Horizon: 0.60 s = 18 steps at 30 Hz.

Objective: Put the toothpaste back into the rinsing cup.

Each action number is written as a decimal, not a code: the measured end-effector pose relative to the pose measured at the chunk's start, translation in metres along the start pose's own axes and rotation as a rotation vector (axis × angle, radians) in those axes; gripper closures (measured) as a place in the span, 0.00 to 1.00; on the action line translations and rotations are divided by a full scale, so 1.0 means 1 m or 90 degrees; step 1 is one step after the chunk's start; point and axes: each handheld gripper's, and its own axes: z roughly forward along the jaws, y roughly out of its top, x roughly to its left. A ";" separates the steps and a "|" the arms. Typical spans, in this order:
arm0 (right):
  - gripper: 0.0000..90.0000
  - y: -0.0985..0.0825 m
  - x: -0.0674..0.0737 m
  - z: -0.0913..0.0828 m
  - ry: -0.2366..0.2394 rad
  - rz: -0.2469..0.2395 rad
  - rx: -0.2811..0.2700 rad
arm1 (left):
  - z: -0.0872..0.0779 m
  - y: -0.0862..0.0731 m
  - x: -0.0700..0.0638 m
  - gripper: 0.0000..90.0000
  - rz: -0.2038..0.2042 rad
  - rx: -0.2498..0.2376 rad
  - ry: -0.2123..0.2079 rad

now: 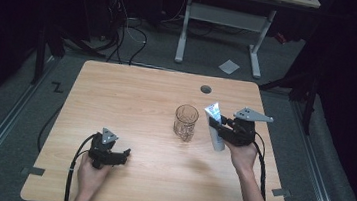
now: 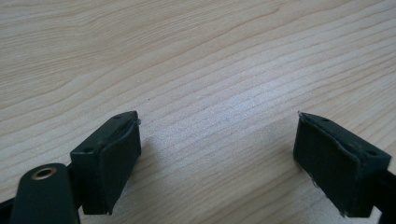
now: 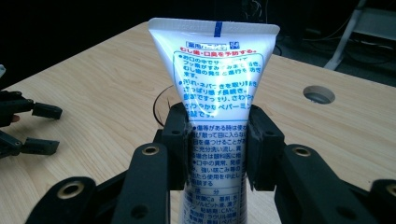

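Your right hand-held gripper [image 3: 217, 144] is clamped on the tube [image 3: 215, 93] beside the glass [image 1: 185, 122], while your left hand-held gripper [image 2: 217, 154] rests with jaws apart on the counter [image 1: 130, 105].

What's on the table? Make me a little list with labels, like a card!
table: light wood, with a round hole near the far edge
glass: clear and upright, near the middle of the table
tube: white with blue print, flat crimped end up, beside the glass
right gripper: shut on the tube, pads pressing both its sides
left gripper: open, jaws wide apart over bare wood, nothing between them
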 end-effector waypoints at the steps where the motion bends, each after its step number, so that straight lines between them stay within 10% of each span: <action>1: 0.73 0.001 0.001 0.001 0.000 -0.002 -0.001 | 0.000 0.000 0.000 0.17 0.000 0.000 0.000; 18: 0.73 0.023 0.011 0.018 0.023 -0.005 -0.026 | 0.000 0.000 0.000 0.17 0.000 0.000 0.000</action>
